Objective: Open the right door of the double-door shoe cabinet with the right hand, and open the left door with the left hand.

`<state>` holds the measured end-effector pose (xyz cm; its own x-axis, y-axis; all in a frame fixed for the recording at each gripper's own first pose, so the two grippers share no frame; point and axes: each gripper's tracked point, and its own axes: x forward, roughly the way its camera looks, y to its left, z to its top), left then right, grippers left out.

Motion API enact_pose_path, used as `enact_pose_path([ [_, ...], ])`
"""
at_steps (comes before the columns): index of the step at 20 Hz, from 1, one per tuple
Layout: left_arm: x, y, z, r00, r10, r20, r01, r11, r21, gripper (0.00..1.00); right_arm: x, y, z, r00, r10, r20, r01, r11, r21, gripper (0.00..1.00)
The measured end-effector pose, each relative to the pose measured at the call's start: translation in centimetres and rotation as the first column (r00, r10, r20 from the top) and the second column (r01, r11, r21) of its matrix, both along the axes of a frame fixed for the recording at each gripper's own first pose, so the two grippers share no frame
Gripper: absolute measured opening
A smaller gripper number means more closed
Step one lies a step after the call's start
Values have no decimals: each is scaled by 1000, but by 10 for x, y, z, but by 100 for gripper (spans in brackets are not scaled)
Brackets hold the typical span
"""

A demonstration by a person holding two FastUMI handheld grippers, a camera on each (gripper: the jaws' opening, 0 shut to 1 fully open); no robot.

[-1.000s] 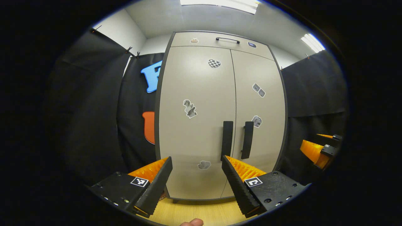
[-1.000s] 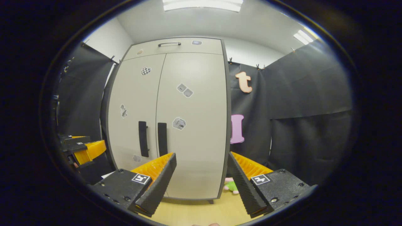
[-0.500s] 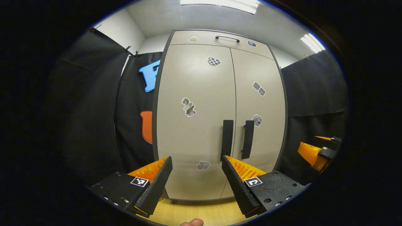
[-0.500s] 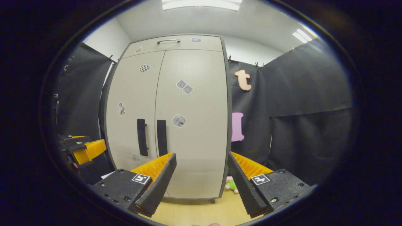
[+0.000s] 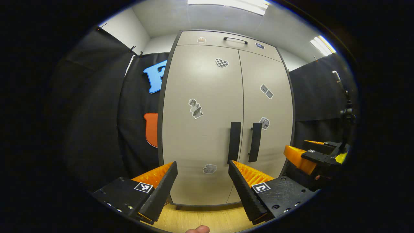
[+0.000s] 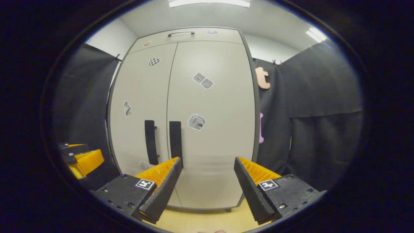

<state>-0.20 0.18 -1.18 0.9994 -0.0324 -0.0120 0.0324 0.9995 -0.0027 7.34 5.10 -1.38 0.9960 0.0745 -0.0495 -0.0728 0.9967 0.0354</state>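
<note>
The shoe cabinet (image 5: 200, 136) is standing dead ahead in the left gripper view, both doors sitting closed, the seam running straight down between them. The left door (image 5: 202, 97) is carrying its black vertical handle (image 5: 234, 141) just beside that seam, and the right door (image 5: 266, 106) is carrying a matching right handle (image 5: 255, 141) on the other side. Stickers are dotting both panels. A drawer (image 5: 226, 40) with a slim bar pull is sitting across the top.

The left gripper (image 5: 202, 185) is hanging short of the doors, fingers spread wide, gripping nothing.

In the right gripper view the right gripper (image 6: 207, 184) is also hovering apart from the cabinet, fingers splayed and empty, its left finger overlapping the foot of the right handle (image 6: 175, 139) in the picture. Wood-tone floor (image 6: 207, 220) is showing beneath.
</note>
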Motion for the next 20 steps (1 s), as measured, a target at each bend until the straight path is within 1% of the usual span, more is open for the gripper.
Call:
enact_pose_path([
  [3, -10, -1, -6, 1000, -8, -10, 8, 1000, 4, 95, 25, 25, 1, 998, 60, 2, -60, 998, 23, 100],
  [5, -16, 0, -9, 1000, -15, -19, 15, 1000, 9, 95, 45, 39, -6, 997, 80, -13, -79, 996, 34, 100],
  [8, -22, 8, -16, 999, 1, -35, 0, 1000, 27, 95, 70, 55, -13, 994, 107, -30, -105, 993, 56, 100],
  [12, -30, 18, -24, 998, 20, -56, -19, 1000, 13, 95, 95, 67, -11, 993, 118, -21, -116, 989, 97, 100],
  [14, -32, 23, -25, 998, 28, -63, -27, 1000, 11, 95, 104, 68, -10, 995, 101, -16, -99, 991, 90, 99],
  [16, -34, 28, -25, 997, 36, -62, -35, 999, 12, 95, 110, 67, -13, 997, 77, -24, -76, 996, 43, 96],
  [18, -33, 31, -25, 997, 39, -62, -39, 999, 7, 95, 111, 70, -13, 997, 75, -34, -75, 997, 23, 89],
  [19, -34, 31, -25, 997, 40, -61, -39, 999, 5, 95, 113, 70, -11, 997, 71, -19, -70, 997, 19, 84],
  [20, -34, 32, -25, 997, 41, -62, -41, 999, 2, 95, 115, 70, -11, 998, 62, -18, -61, 998, 12, 81],
])
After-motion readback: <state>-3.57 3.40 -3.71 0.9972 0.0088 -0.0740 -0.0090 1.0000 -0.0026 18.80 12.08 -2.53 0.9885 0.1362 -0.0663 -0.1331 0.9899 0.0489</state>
